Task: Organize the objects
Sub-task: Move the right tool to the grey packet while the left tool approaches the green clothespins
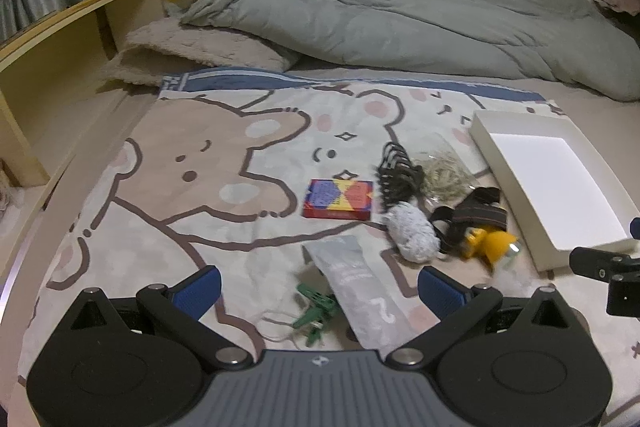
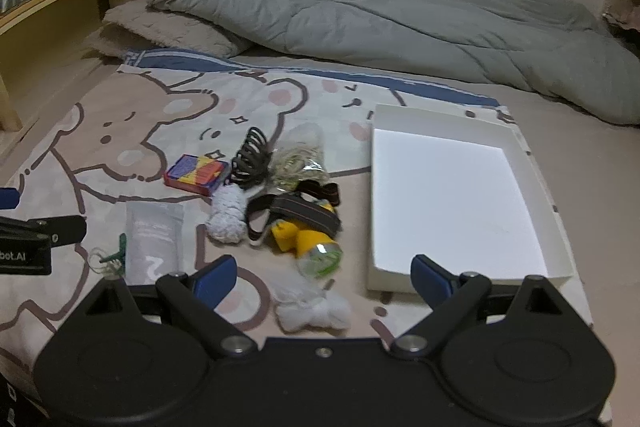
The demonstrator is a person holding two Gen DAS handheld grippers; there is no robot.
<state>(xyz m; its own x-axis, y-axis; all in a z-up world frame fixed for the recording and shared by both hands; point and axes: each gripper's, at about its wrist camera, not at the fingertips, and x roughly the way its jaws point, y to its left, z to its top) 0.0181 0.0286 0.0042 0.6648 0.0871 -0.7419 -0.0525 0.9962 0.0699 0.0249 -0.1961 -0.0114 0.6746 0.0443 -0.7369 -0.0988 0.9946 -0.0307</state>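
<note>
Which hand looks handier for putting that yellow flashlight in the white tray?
Probably the right. The right gripper is open with the flashlight just ahead and the tray beside it. The left gripper is over the grey pouch, farther away.

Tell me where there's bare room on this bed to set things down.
The white tray is bare inside. The bear blanket lies free left of the red box, out to the wooden shelf. It's crowded between box and tray: black hair claw, fuzzy toy, yellow headlamp, grey pouch.
</note>
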